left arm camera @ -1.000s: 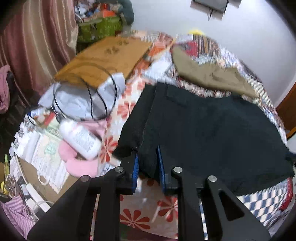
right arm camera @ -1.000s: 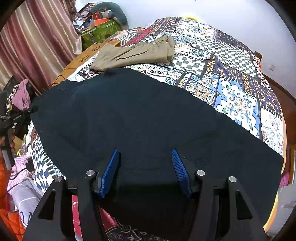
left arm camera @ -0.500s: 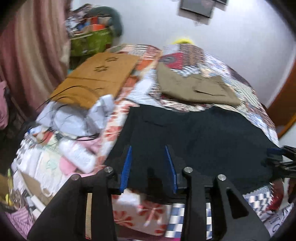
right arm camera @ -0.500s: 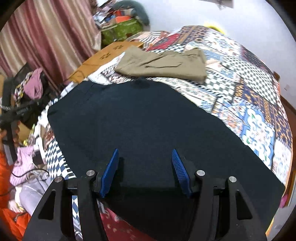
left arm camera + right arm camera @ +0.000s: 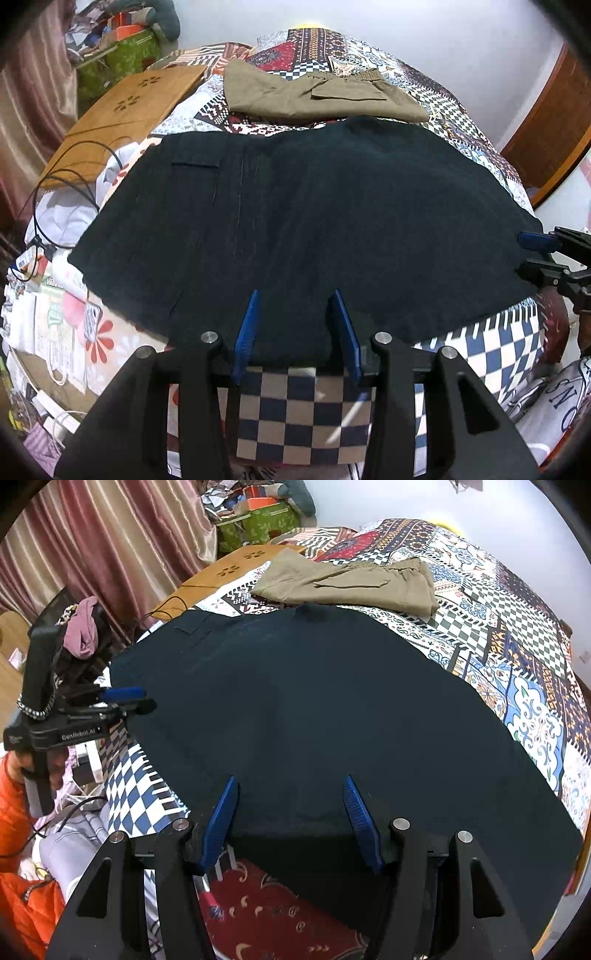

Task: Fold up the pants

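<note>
The black pants (image 5: pixel 314 221) lie spread flat across the patchwork bed, with a pocket at the far left. My left gripper (image 5: pixel 294 295) hovers over their near edge. Its jaws are opening; cloth lies under the gap and the pads do not press on it. From the right wrist view the same gripper (image 5: pixel 122 698) sits at the pants' (image 5: pixel 314 720) left side. My right gripper (image 5: pixel 290 779) is open above the near hem, with nothing pinched. It also shows at the pants' right end (image 5: pixel 535 251).
Folded khaki pants (image 5: pixel 317 96) (image 5: pixel 347 583) lie just beyond the black ones. A wooden board (image 5: pixel 122 110), black cables (image 5: pixel 74 184), papers and green boxes (image 5: pixel 118 55) crowd the left side. A person's orange sleeve (image 5: pixel 14 812) is at lower left.
My left gripper let go of the pants' left edge, opened, and slid right along the near edge. The right gripper shifted slightly and stayed open.
</note>
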A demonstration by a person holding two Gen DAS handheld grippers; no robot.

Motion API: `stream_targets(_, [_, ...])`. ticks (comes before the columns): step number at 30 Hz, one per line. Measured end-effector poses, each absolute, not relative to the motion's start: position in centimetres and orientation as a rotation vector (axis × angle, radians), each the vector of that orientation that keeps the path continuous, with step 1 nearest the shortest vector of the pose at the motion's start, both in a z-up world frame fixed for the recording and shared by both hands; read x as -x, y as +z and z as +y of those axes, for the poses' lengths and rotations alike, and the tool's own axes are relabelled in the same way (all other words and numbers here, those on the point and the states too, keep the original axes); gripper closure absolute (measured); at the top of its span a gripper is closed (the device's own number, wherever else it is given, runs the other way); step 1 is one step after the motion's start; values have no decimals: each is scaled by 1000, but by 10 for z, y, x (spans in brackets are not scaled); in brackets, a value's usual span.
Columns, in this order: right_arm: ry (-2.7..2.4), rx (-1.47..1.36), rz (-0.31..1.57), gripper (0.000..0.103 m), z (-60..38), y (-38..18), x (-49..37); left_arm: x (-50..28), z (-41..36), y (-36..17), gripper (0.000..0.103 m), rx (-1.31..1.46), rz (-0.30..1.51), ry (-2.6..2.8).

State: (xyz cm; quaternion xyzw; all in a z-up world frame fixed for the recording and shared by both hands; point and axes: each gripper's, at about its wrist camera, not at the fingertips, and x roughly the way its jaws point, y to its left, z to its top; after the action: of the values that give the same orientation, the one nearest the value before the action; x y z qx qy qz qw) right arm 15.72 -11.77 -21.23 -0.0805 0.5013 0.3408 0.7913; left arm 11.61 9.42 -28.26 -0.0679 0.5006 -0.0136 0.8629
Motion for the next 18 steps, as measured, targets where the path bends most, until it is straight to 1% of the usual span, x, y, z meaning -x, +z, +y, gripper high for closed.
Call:
stream_targets(10, [715,104,1064,47,-133,-207,-156,-117,84,-273,60,59,1042,3])
stream_targets(18, [544,10,987,47,-189,-185,-165,-142,62,-228,60,22,942,-49])
